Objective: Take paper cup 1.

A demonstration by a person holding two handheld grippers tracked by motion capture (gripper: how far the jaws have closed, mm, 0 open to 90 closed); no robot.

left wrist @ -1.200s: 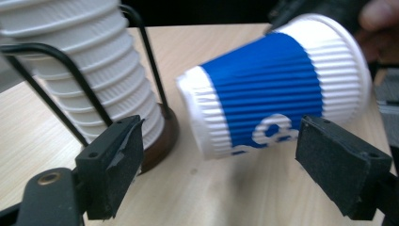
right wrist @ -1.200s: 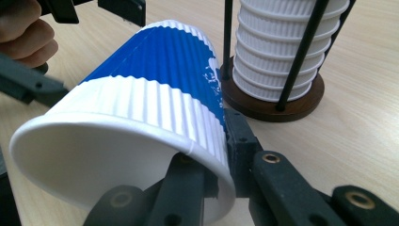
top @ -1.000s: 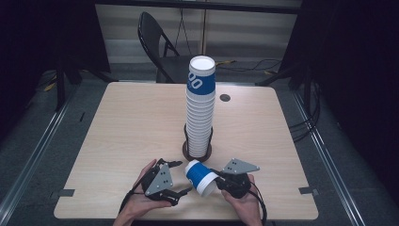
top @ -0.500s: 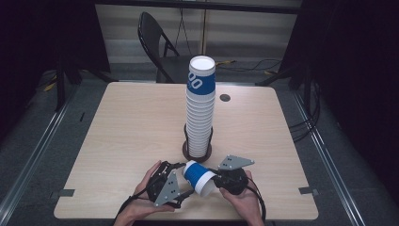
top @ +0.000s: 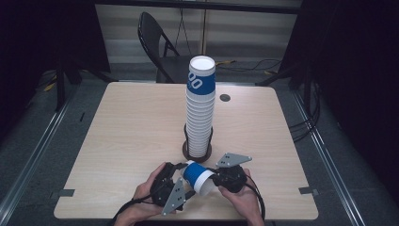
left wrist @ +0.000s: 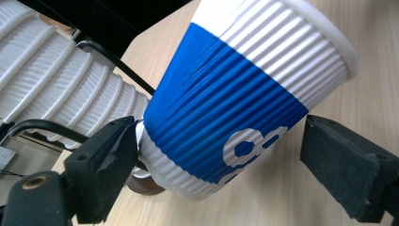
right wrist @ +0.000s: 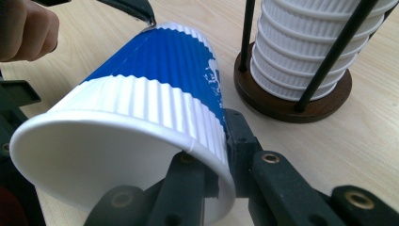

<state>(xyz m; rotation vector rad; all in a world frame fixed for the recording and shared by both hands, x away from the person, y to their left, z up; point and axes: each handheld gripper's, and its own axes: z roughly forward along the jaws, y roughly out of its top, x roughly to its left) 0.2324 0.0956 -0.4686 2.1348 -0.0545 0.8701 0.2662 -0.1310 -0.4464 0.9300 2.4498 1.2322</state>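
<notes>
Since half a second before, the left claw [top: 181, 181] had closed in from the side, so that its jaws now flanked the cup [top: 197, 176] instead of lying beside it. The right claw [top: 217, 180] was clenched on the cup's rim, one jaw inside the mouth and one outside, which held the cup on its side just above the desk [top: 127, 136], base toward the stack [top: 200, 108]. That pinch seemed meant to present the cup's body to the other hand. The left claw was released: in the left gripper view one pad [left wrist: 106, 160] touched or nearly touched the cup's base and the other stood apart, apparently poised to take over the cup. The stack stood upright in its holder [top: 186, 151] just behind, probably its source or destination.
</notes>
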